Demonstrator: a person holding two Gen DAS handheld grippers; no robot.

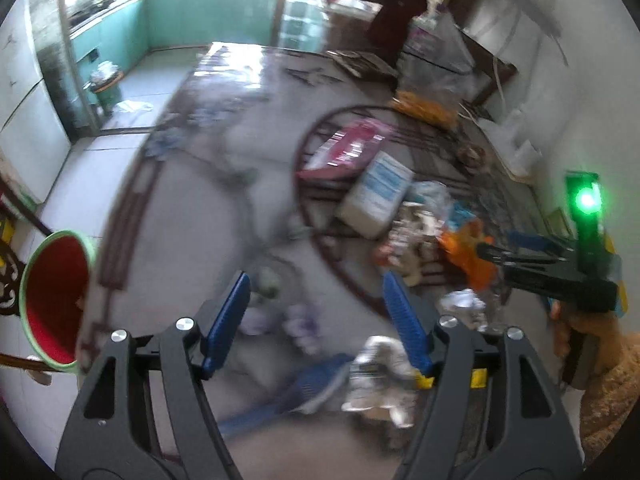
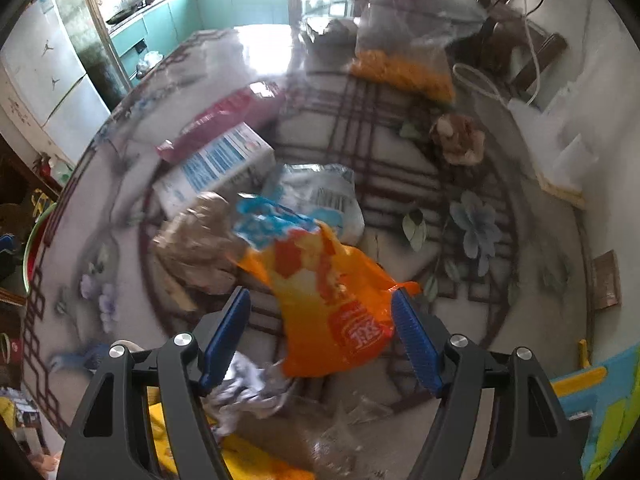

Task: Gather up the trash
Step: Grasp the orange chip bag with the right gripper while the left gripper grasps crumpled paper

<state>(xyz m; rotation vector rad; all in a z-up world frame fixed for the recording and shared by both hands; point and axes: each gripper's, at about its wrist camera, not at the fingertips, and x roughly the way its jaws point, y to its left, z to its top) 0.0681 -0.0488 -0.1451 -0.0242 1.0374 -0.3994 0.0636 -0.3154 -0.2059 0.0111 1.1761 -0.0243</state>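
Trash lies piled on a round patterned table. In the left wrist view my left gripper is open and empty above the table, with a crumpled silver wrapper by its right finger. My right gripper shows at the right, at an orange wrapper. In the right wrist view the right gripper is open, with the orange snack wrapper lying between its fingers, touching the right finger. A white and blue carton, a brown crumpled bag and a clear plastic wrapper lie behind it.
A red bin with a green rim stands left of the table, below its edge. A pink box, a bag of orange snacks and a dried flower sit further back. A wall is at the right.
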